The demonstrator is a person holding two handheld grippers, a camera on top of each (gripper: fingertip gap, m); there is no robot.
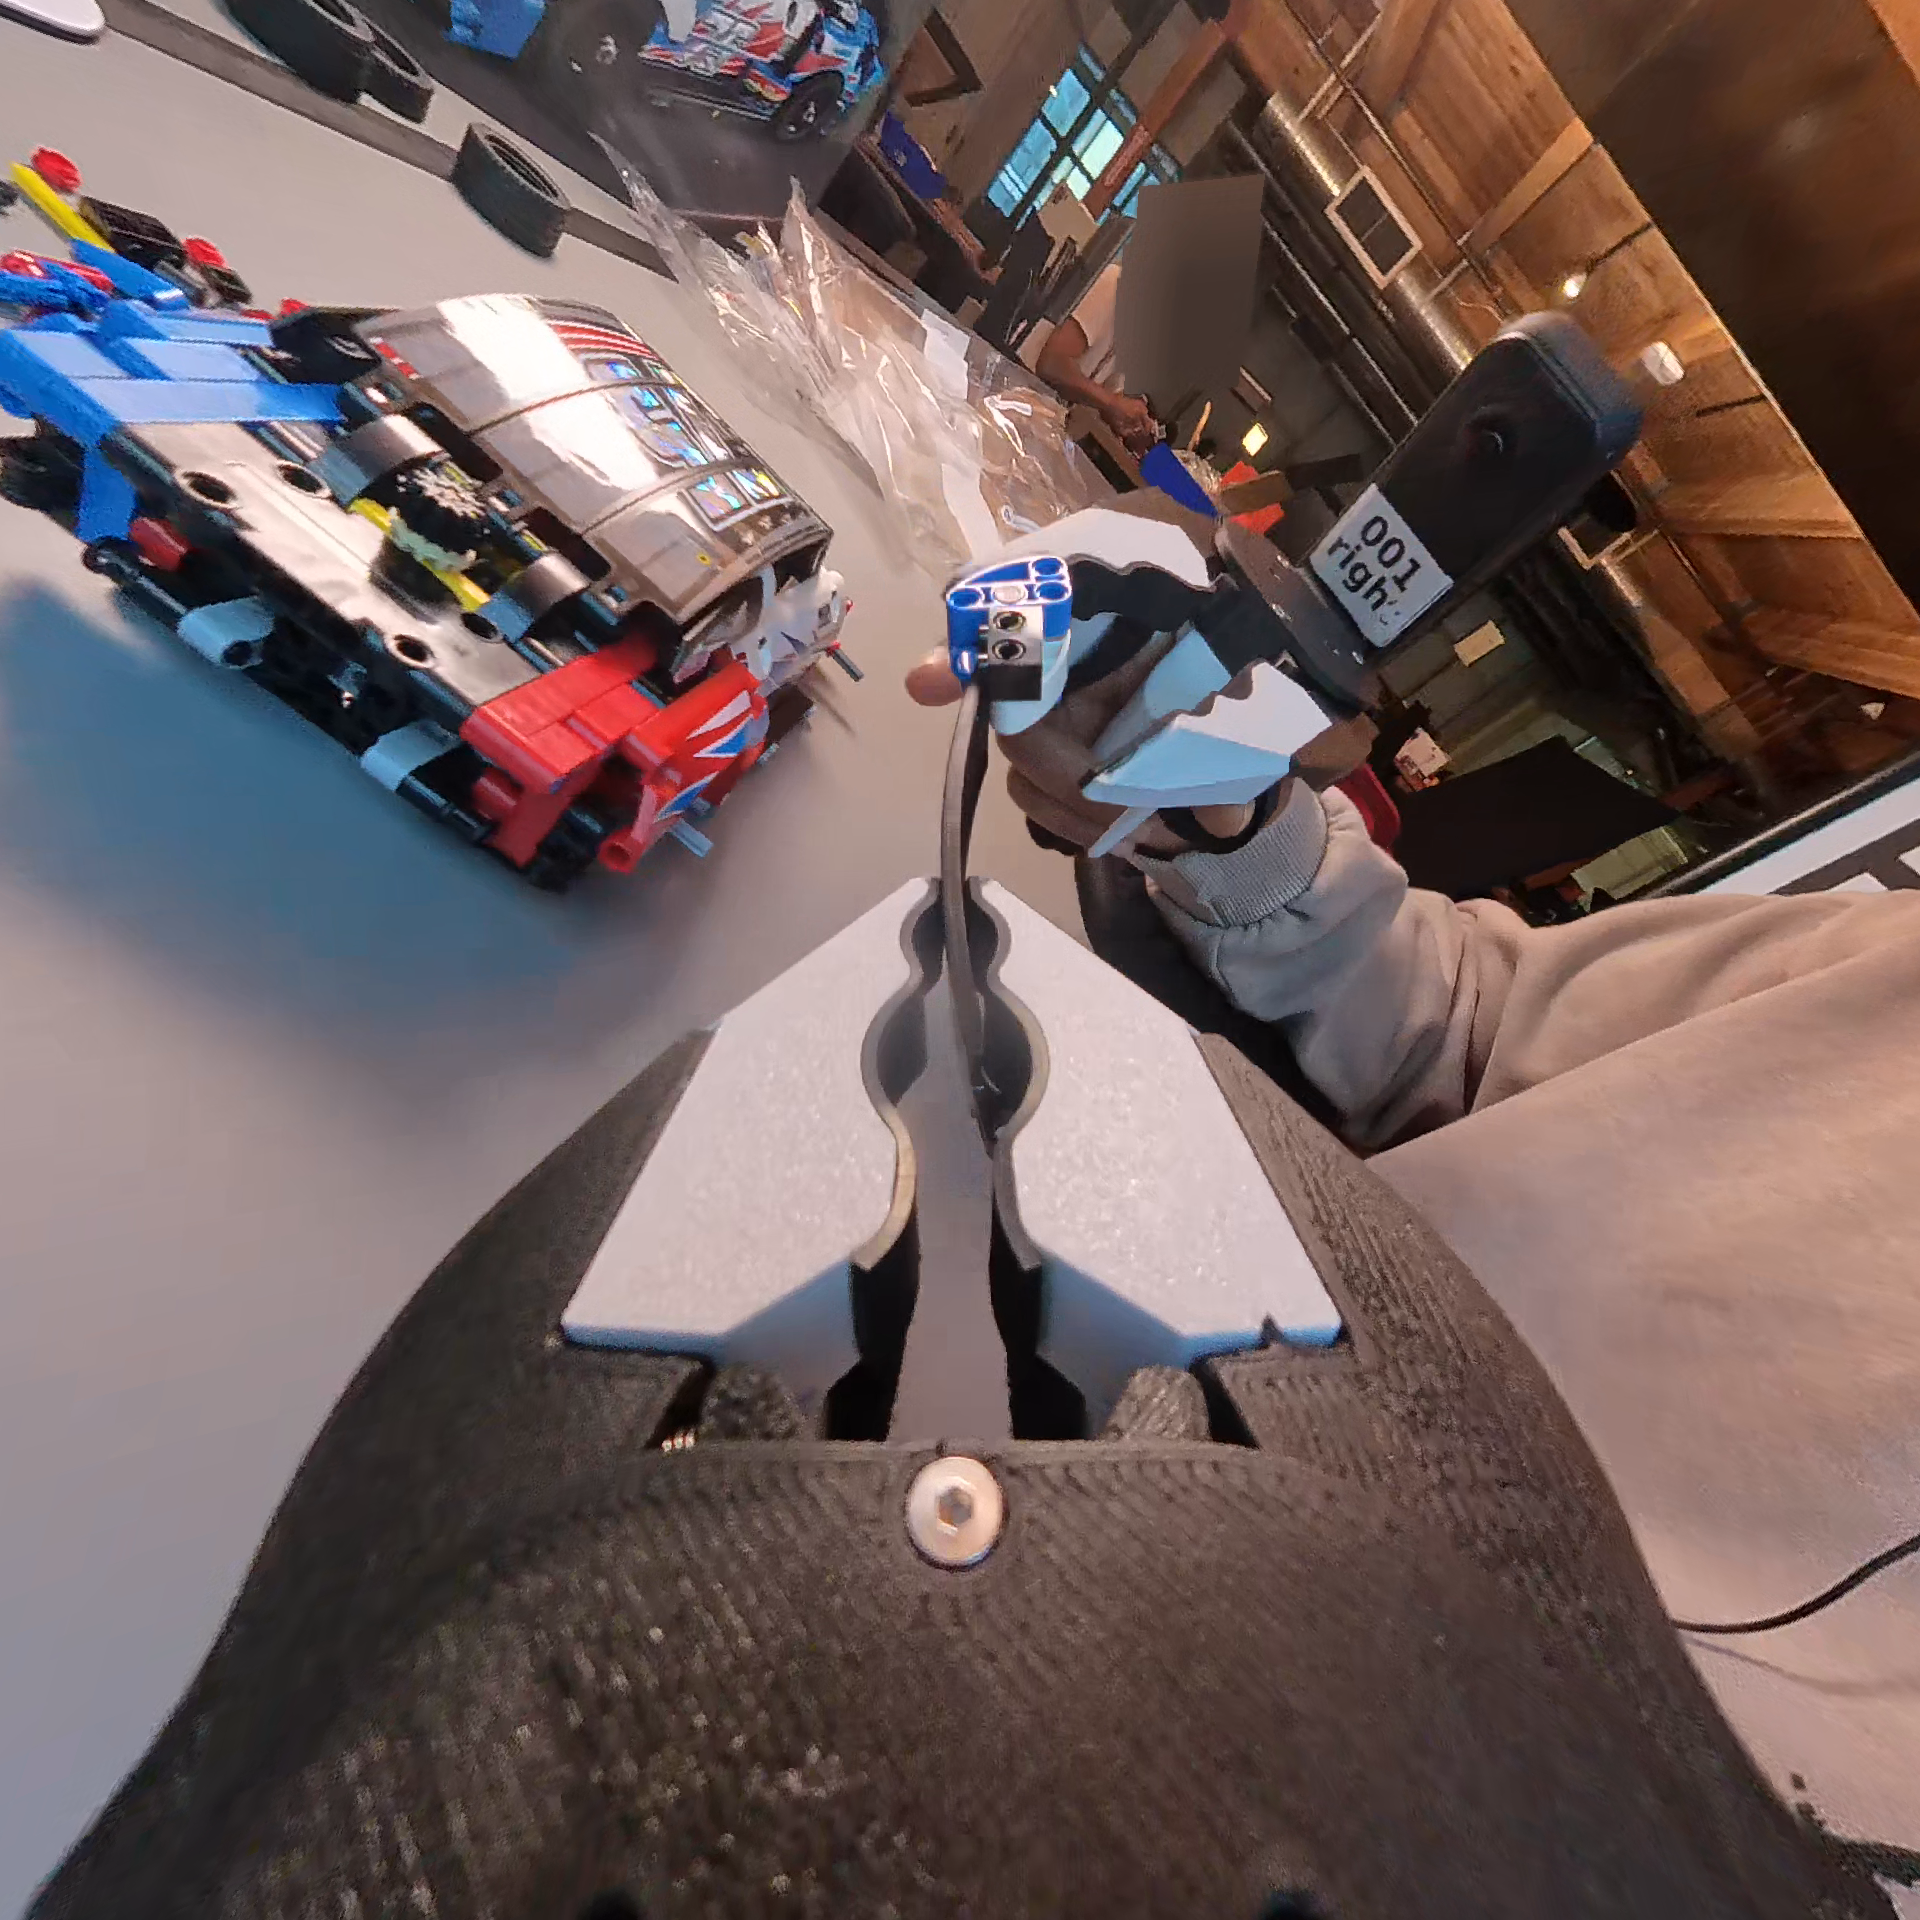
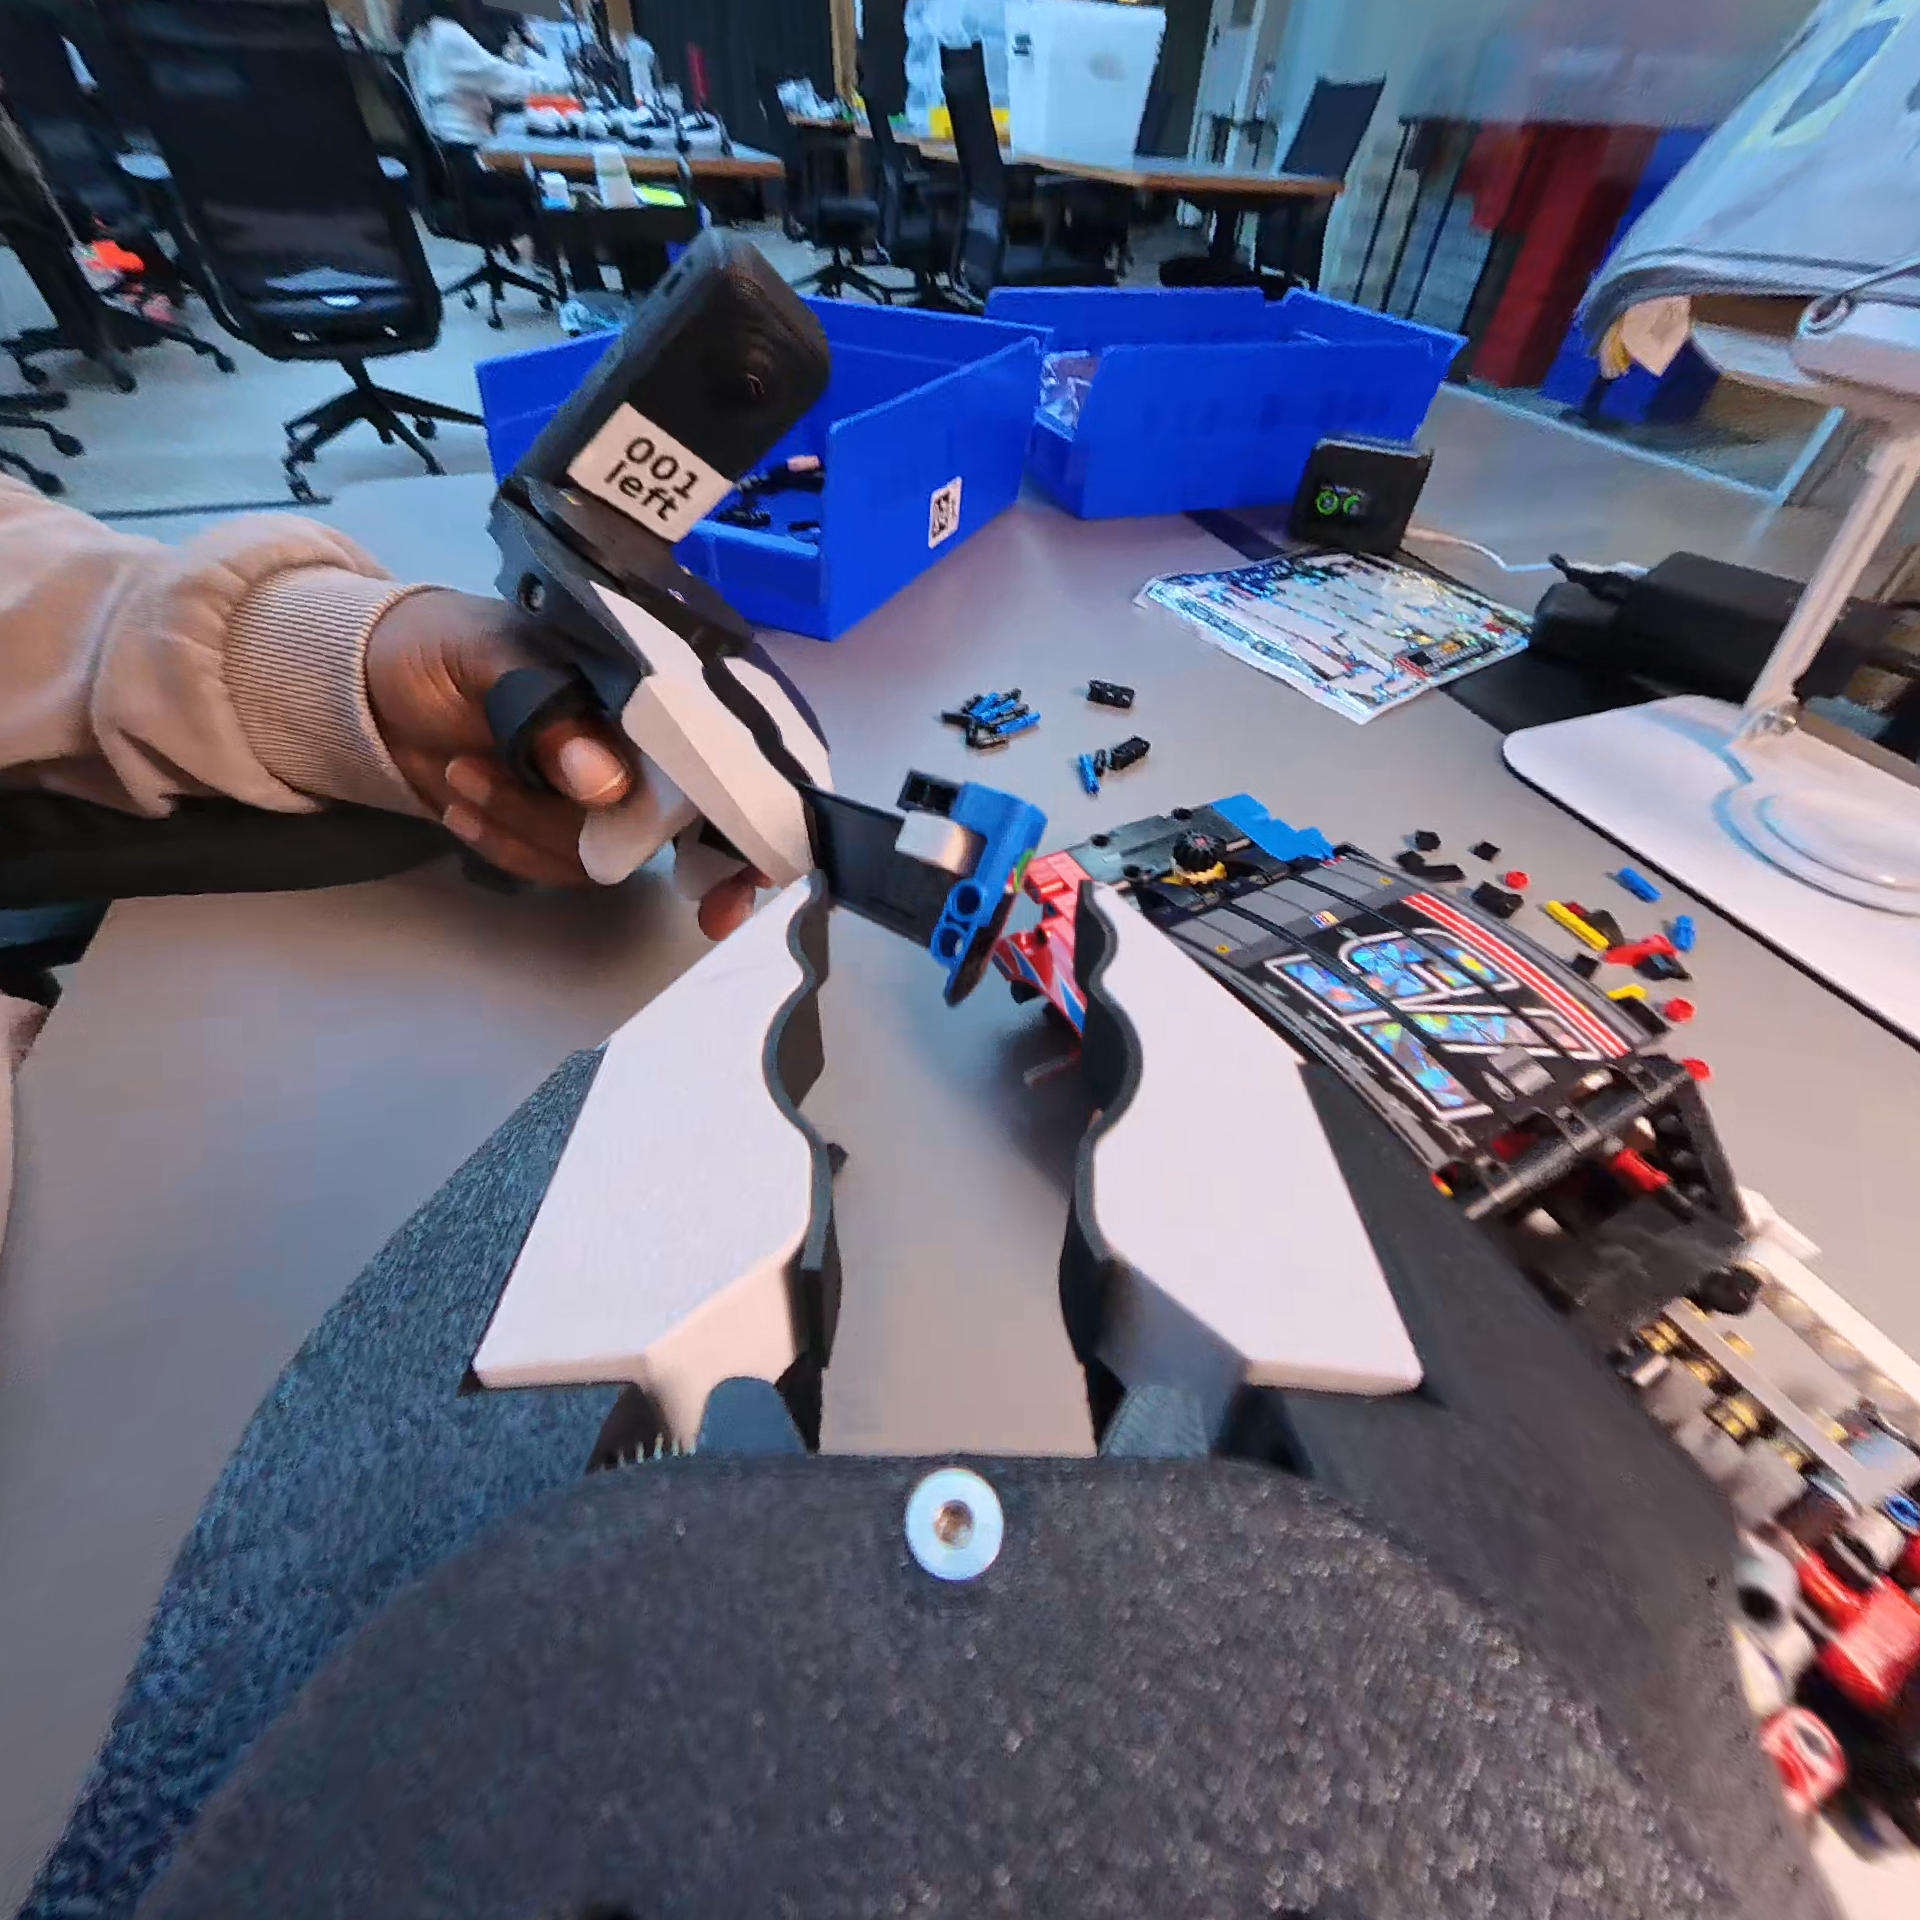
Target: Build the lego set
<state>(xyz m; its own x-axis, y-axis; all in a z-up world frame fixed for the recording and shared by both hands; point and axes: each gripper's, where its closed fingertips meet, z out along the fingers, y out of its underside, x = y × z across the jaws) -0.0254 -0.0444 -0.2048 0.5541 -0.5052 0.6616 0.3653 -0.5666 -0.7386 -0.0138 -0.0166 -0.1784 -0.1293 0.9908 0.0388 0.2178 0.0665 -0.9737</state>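
Note:
My left gripper is shut on a thin black panel seen edge-on, with a blue and grey Technic piece fixed at its far end. In the right wrist view the left gripper holds this black panel with the blue piece out over the table. My right gripper is open, and the blue end sits just beyond its fingertips. It also shows in the left wrist view, open behind the blue piece. The partly built black, blue and red car lies on the grey table.
Loose small pieces lie near the car and mid-table. Two blue bins, a sticker sheet, a black device and a white lamp base stand behind. Plastic bags and tyres lie beyond the car. The gap from one gripper's tips to the other's is roughly 5 cm. My right gripper's tips are some 35 cm from the white lamp base.

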